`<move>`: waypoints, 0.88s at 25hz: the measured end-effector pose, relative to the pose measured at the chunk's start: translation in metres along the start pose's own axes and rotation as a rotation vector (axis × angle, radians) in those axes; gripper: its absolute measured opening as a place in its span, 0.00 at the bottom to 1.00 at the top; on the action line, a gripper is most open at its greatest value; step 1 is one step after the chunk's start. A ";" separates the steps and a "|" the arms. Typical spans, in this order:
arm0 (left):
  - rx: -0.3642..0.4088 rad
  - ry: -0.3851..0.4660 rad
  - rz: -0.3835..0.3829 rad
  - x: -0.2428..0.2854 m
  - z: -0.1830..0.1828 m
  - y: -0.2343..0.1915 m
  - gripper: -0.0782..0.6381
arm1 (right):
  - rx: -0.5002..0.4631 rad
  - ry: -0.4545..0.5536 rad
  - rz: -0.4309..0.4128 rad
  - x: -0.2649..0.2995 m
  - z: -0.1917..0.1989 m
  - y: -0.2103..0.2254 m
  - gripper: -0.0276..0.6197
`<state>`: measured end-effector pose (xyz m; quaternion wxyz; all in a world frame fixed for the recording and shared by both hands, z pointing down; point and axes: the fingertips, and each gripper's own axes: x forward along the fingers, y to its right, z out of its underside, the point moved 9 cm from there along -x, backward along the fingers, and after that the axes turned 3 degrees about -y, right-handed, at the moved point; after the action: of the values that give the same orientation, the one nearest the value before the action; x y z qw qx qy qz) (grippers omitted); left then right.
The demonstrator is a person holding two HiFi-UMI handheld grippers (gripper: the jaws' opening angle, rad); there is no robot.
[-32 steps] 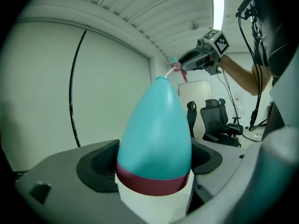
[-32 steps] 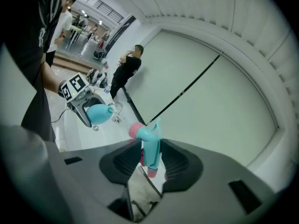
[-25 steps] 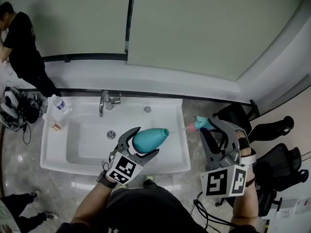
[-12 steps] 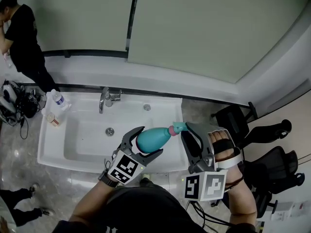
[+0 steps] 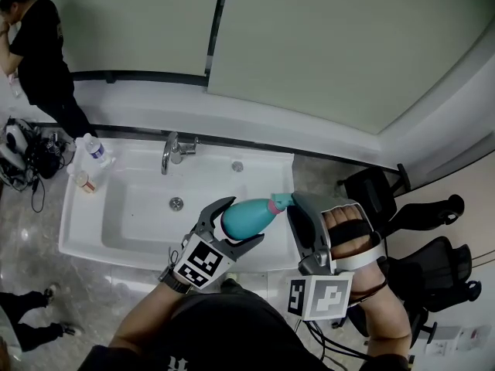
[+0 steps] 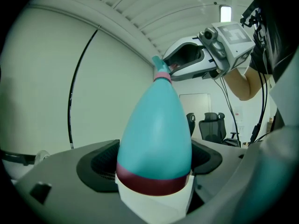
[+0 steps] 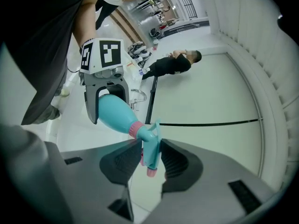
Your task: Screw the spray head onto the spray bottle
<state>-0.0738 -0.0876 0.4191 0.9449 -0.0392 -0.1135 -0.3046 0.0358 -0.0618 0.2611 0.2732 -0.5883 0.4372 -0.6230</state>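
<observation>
Where the two grippers meet, above the sink's front right corner, spray bottle (image 5: 246,216): lying nearly level in the air, neck toward the right gripper.
Bottle look: teal and teardrop-shaped, wide at the base and narrowing to the neck, with a dark red band low down and a white base below it.
Spray head (image 5: 280,202): teal, with a pink collar set against the bottle's neck and a pink nozzle tip; it sits on the neck in line with the bottle.
Left gripper (image 5: 244,221): jaws clamped on the bottle's wide lower body, one pad on each side.
Right gripper (image 5: 294,202): jaws closed on the spray head, which stands crosswise between the pads.
Sink (image 5: 77,238): white basin with a drain (image 5: 176,203) in its floor and a faucet (image 5: 174,149) at the back rim.
Sink ledge, left: a clear water bottle (image 5: 94,151) and a small container (image 5: 85,182) beside it.
Bottle contents: cannot tell, the wall is opaque.
Thread: hidden under the pink collar, so how far the head is turned on cannot be told.
Cut off: the left gripper view shows only the bottle's base end close up; a person (image 5: 42,52) stands at the far left edge, partly out of frame.
</observation>
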 end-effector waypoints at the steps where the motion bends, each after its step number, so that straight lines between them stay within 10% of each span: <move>1: -0.004 0.000 0.001 0.001 -0.001 0.000 0.70 | -0.008 0.001 0.003 0.000 0.000 0.001 0.25; 18: -0.109 0.130 0.100 0.003 0.007 -0.006 0.70 | 0.150 0.099 -0.130 -0.006 -0.013 0.024 0.36; 22: -0.116 0.176 0.146 -0.001 -0.002 -0.009 0.70 | 0.527 0.448 -0.210 -0.048 0.031 0.070 0.43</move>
<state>-0.0794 -0.0942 0.4174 0.9670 -0.0749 -0.0091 -0.2435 0.0614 -0.0611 0.1742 0.2475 -0.3881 0.2477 -0.8525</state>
